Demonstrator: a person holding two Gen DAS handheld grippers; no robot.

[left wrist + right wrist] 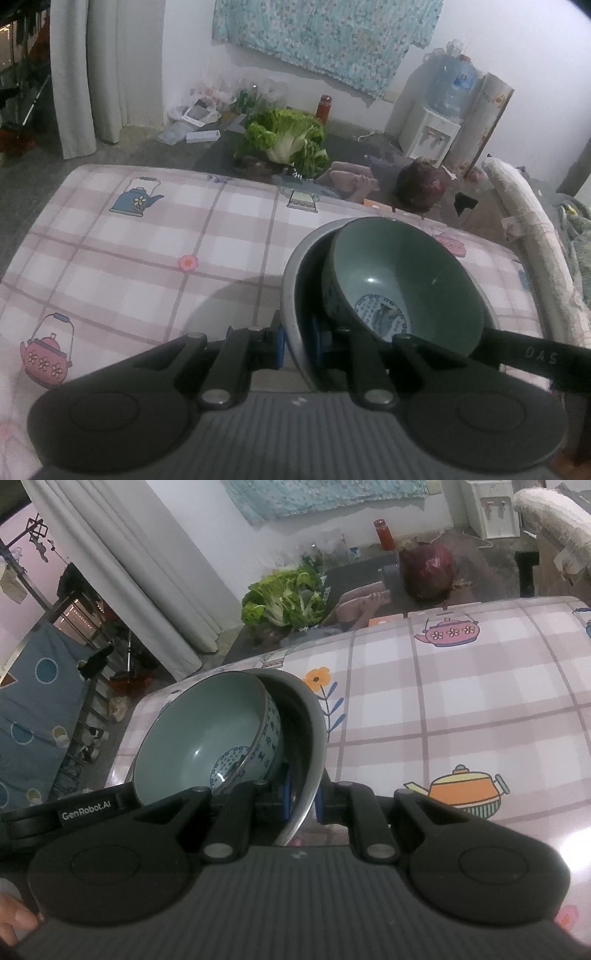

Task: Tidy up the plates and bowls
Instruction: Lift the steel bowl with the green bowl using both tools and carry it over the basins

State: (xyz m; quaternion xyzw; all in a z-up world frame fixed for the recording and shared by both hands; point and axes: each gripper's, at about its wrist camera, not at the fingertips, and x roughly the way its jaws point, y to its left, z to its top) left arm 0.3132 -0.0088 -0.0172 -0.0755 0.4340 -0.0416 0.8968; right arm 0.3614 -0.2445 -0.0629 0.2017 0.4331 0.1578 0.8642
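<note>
Two grippers — left gripper and right gripper — each clamped on the rim of the metal bowl over the desk, green ceramic bowl nested tilted inside.

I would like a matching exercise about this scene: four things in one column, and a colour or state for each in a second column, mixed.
Things:
1. ceramic bowl
2. metal bowl
3. lettuce
4. left hand-held gripper

Colour or state:
A. leafy green, on the floor
B. grey, outer one of the nested pair
C. shut on a rim
D. teal inside, tilted in the other bowl

Pairs: 1-D, 2-B, 3-A, 4-C
</note>
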